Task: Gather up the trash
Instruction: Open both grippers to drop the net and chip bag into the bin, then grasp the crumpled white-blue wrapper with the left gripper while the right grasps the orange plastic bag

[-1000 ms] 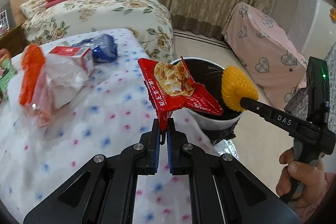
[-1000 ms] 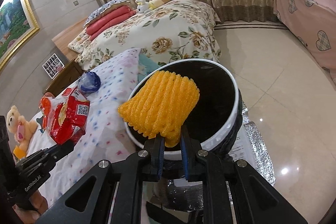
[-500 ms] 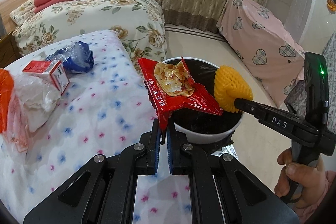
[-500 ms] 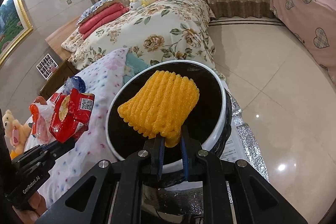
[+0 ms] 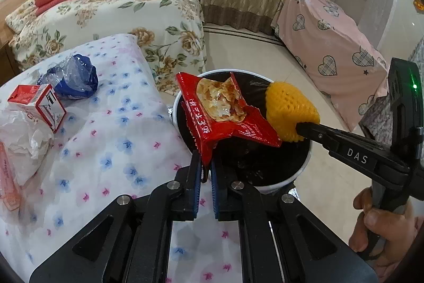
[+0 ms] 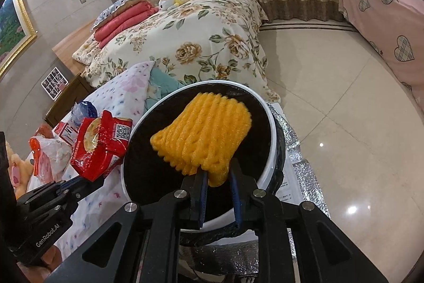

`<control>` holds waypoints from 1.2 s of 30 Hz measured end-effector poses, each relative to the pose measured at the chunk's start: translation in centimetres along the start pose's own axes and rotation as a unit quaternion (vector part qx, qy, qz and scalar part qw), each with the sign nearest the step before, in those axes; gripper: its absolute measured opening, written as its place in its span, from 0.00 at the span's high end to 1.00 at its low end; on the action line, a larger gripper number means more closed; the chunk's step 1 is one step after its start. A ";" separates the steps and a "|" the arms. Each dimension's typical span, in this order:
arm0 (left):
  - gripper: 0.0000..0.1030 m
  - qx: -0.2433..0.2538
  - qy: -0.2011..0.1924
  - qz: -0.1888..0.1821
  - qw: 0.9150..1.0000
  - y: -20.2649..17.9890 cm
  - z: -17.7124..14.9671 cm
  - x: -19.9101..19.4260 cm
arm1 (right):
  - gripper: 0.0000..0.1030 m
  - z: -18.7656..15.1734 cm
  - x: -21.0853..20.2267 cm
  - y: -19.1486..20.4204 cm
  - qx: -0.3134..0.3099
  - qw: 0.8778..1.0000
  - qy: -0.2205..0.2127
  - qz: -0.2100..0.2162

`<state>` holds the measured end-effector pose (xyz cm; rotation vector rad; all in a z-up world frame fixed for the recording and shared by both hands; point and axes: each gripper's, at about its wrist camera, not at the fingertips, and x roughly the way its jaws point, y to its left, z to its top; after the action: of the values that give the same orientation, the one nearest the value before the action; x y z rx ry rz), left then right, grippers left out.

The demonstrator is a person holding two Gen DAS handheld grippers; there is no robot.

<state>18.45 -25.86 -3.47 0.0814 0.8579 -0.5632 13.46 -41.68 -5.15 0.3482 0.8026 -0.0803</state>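
Observation:
My left gripper (image 5: pixel 204 169) is shut on a corner of a red snack wrapper (image 5: pixel 222 113) and holds it over the near rim of the white bin (image 5: pixel 299 173) with a black liner. My right gripper (image 6: pixel 217 183) holds a yellow foam fruit net (image 6: pixel 204 139) over the bin's mouth (image 6: pixel 273 134); its jaws stand slightly apart around the net's tail. The right gripper and net also show in the left wrist view (image 5: pixel 291 112). The left gripper with the wrapper shows in the right wrist view (image 6: pixel 102 145).
On the flower-print bedspread (image 5: pixel 106 139) lie a blue plastic wrapper (image 5: pixel 73 78), a red and white carton (image 5: pixel 38 106), crumpled white plastic (image 5: pixel 23 139) and an orange packet (image 5: pixel 8 182). A floral bed (image 5: pixel 119 15) stands behind. A pink heart-print cover (image 5: pixel 328 44) is at right.
Both grippers have moved toward the bin; the wrapper and foam net now hang over its opening. The right jaws have opened a little around the net.

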 end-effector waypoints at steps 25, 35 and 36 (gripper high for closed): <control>0.53 -0.079 -0.034 0.036 0.996 5.4 -5.2 -6.1 | 0.27 -2.0 -1.8 4.3 0.008 0.998 -0.015 0.057; 0.52 -0.128 -0.050 0.082 0.987 9.9 -9.3 -9.9 | 0.26 -4.2 -1.7 9.7 -0.024 0.995 0.000 0.097; 0.52 -0.133 -0.052 0.088 0.986 10.5 -9.6 -10.3 | 0.26 -4.4 -1.7 10.3 -0.028 0.994 0.001 0.102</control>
<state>11.65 -9.64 -3.84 -0.1146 0.8086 -0.2811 11.30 -30.57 -3.92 0.3747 0.7663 0.1335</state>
